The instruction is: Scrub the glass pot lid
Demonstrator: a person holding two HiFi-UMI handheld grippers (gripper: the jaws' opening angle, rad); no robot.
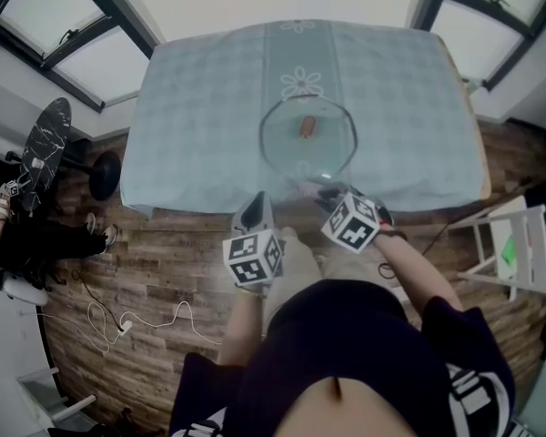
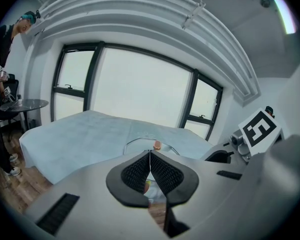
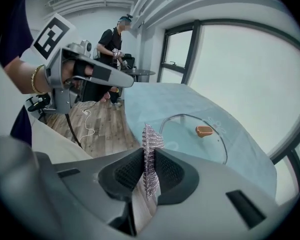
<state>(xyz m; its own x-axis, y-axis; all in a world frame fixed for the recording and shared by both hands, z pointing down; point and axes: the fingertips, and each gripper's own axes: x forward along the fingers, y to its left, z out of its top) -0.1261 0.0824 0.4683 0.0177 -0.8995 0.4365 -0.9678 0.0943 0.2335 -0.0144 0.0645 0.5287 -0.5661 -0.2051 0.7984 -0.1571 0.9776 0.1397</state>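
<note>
The glass pot lid (image 1: pixel 308 139) lies flat on the light blue tablecloth (image 1: pixel 200 107), near the table's front edge, its brown knob (image 1: pixel 307 127) facing up. My left gripper (image 1: pixel 257 202) hovers just off that edge, left of the lid, jaws shut with nothing between them (image 2: pixel 150 155). The lid (image 2: pixel 140 143) lies ahead of it. My right gripper (image 1: pixel 333 195) is over the lid's near rim, shut on a silvery mesh scrubber (image 3: pixel 150 151) that sticks out past the pads. In the right gripper view, the lid (image 3: pixel 190 136) and knob (image 3: pixel 204 131) lie beyond the scrubber.
The table stands on a wood floor with a white cable (image 1: pixel 132 321) at the left. A white chair (image 1: pixel 519 248) is at the right, a small round dark table (image 1: pixel 45 148) at the left. Another person (image 3: pixel 113 39) stands by that small table.
</note>
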